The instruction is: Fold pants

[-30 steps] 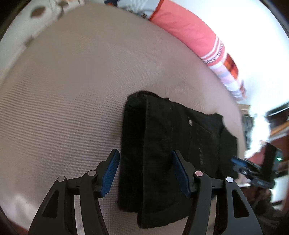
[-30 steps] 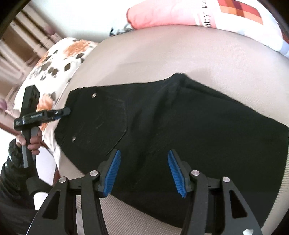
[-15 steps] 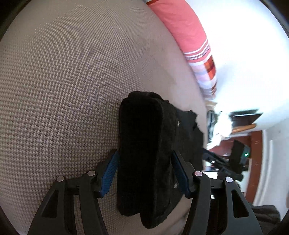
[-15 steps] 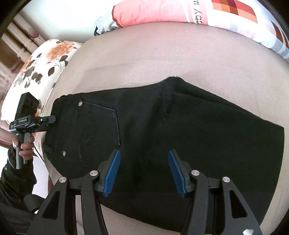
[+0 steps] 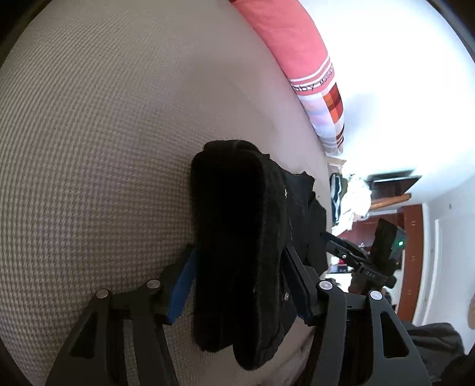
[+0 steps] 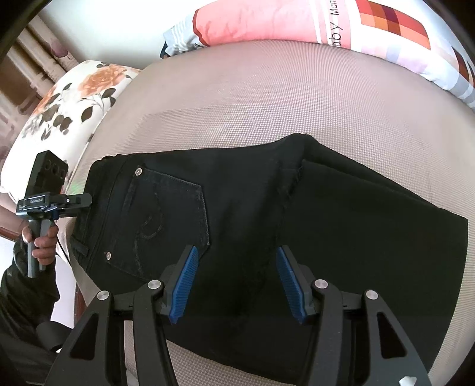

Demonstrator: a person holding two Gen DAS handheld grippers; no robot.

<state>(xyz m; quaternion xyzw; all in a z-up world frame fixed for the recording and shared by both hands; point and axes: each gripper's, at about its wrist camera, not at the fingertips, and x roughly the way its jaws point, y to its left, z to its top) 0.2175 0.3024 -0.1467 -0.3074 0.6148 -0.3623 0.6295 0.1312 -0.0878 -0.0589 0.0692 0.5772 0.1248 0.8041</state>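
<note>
While the left gripper [image 5: 237, 285] straddles the waistband of the pants [image 6: 267, 222], contact is unclear. Right gripper [image 6: 237, 282] hovers apart above; a shallow bite risks layers slipping.

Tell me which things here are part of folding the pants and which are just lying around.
Part of the job:
- black denim pants, spread on the beige woven bed cover
- left gripper, fingers around the waist end
- right gripper, above the pants

Lying about:
- pink checked pillow
- white pillow with orange roses
</note>
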